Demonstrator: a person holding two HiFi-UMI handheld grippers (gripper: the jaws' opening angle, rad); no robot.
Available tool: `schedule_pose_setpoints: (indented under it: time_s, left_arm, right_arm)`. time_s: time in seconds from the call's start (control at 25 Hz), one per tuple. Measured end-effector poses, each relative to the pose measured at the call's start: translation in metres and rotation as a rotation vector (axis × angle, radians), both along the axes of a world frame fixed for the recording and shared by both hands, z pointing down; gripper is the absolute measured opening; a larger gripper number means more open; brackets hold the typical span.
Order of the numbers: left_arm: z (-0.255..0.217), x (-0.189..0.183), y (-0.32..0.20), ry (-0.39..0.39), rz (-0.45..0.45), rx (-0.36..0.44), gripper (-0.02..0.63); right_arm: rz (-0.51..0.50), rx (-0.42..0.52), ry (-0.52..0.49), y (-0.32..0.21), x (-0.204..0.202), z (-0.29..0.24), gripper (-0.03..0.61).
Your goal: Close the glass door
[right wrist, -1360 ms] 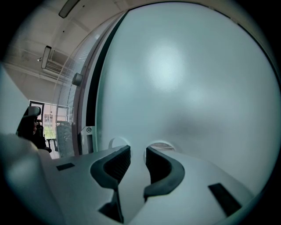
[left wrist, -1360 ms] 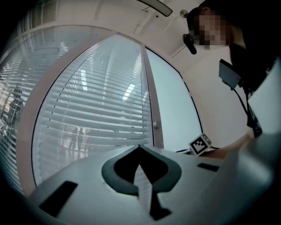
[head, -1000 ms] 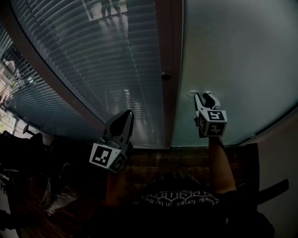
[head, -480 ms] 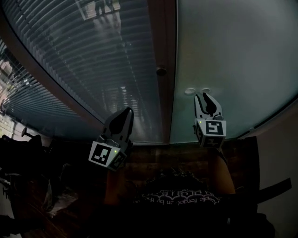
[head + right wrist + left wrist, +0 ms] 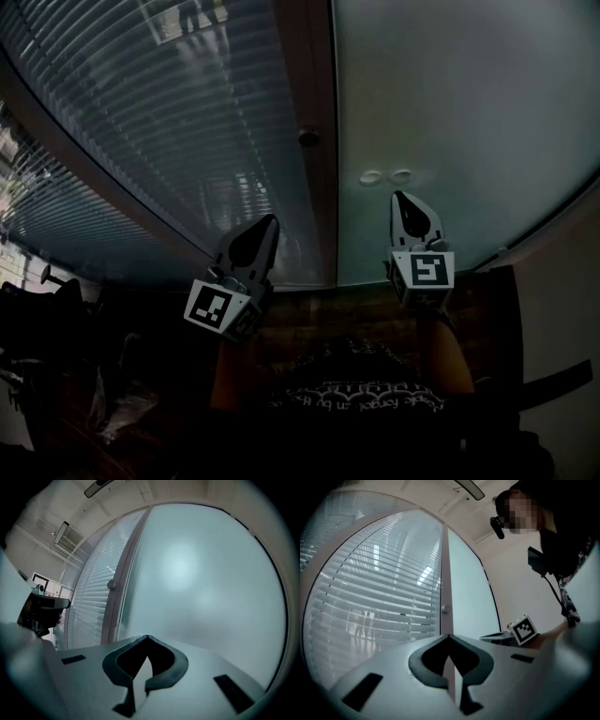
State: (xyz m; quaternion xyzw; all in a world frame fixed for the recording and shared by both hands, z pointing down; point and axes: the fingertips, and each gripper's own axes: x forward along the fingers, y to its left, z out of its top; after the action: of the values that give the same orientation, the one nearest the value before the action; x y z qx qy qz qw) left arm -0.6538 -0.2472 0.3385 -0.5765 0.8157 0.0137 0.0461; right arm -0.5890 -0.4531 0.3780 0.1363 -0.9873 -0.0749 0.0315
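Frosted glass door, right gripper just closed empty, left gripper closed

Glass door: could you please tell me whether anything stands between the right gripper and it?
Nothing visible does. The right gripper, whose fingers have just closed on nothing, points at the frosted glass door near its two round fittings, with only open air ahead.

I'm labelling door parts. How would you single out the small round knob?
Find the tall brown vertical post between the blind-covered glass pane and the frosted glass door. The small round dark knob sits on it, unlike the two pale oval discs on the frosted glass.
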Motion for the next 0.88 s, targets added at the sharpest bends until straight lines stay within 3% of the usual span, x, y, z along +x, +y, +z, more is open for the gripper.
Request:
schedule_pose_setpoints:
  time_s: [0.4, 0.68, 0.88]
  left_arm:
    - [0.0, -0.004, 0.004, 0.003, -0.036, -0.002, 0.002]
    - [0.001, -0.008, 0.006, 0.013, -0.052, -0.001, 0.002]
    - [0.003, -0.01, 0.007, 0.016, -0.06, -0.004, 0.002]
  right_arm:
    - [-0.019, 0.033, -0.066, 0.012, 0.002, -0.04, 0.002]
    - [-0.031, 0.065, -0.052, 0.011, -0.002, -0.034, 0.002]
    - [-0.032, 0.036, -0.045, 0.011, -0.006, -0.033, 0.002]
